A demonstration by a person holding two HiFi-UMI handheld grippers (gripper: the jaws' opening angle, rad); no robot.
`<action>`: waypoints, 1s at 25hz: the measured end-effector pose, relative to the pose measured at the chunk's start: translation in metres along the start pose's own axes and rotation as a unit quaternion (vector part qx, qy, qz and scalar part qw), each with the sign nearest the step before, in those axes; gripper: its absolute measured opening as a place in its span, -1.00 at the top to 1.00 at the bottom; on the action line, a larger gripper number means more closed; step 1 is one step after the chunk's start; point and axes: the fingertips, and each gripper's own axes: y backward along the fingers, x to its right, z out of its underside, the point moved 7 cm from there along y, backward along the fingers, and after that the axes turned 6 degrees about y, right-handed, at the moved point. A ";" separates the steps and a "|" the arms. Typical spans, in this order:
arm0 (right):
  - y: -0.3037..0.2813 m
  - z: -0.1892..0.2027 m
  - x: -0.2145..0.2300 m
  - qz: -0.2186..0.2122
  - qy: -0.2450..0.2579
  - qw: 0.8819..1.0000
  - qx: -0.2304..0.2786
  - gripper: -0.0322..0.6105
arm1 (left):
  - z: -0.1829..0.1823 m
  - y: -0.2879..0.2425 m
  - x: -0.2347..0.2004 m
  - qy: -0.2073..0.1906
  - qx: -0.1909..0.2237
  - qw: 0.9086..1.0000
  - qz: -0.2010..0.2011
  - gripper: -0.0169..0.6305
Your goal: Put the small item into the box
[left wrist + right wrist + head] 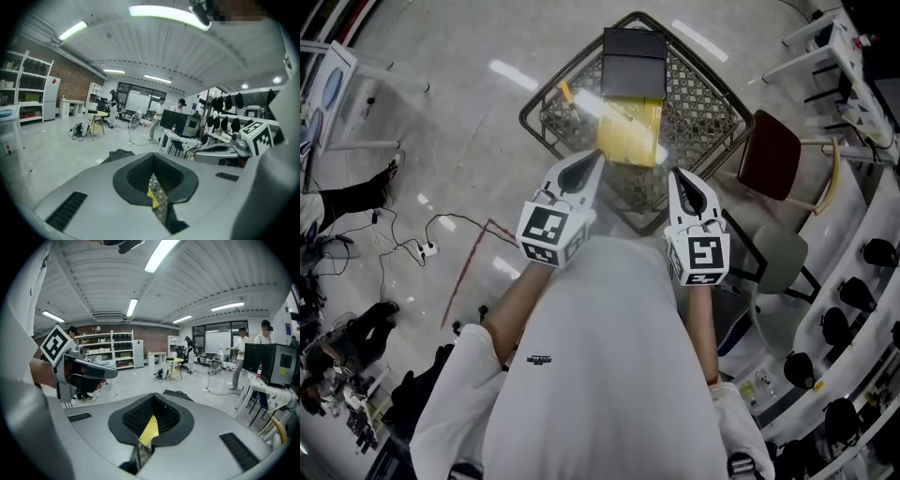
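A black box (634,64) stands at the far side of a round wire-mesh table (717,103). A yellow item (630,133) lies in front of it under a glare. My left gripper (592,161) and right gripper (678,176) hover side by side above the table's near edge, both shut and holding nothing. In the left gripper view a sliver of yellow (152,197) and mesh (161,202) shows through the slit of the jaws. The right gripper view shows the yellow item (150,430) the same way.
A red chair (772,155) and a grey seat (780,261) stand to the table's right. A cable with a power strip (427,248) lies on the floor at left. Shelving with dark objects (862,281) lines the right side. People stand far off in the room.
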 end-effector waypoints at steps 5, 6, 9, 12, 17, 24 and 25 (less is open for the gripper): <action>0.008 -0.005 0.006 0.014 -0.010 1.000 0.016 0.90 | -0.009 0.002 0.008 -0.004 0.007 1.000 0.007 0.94; 0.009 -0.004 0.006 0.015 -0.013 1.000 0.018 0.90 | -0.009 0.004 0.009 -0.005 0.008 1.000 0.007 0.94; 0.011 -0.002 0.006 0.012 -0.015 1.000 0.018 0.90 | -0.010 0.005 0.013 -0.006 0.008 1.000 0.007 0.94; 0.014 0.001 0.010 0.012 -0.014 1.000 0.015 0.90 | -0.009 0.006 0.016 -0.008 0.006 1.000 0.007 0.94; 0.015 0.003 0.014 0.007 -0.008 1.000 0.016 0.90 | -0.010 0.005 0.021 -0.008 0.012 1.000 0.005 0.94; 0.013 -0.002 0.015 0.003 -0.015 1.000 0.022 0.90 | -0.010 0.005 0.025 -0.007 0.011 1.000 0.002 0.94; 0.013 -0.003 0.015 0.002 -0.014 1.000 0.022 0.90 | -0.010 0.005 0.026 -0.006 0.011 1.000 0.002 0.94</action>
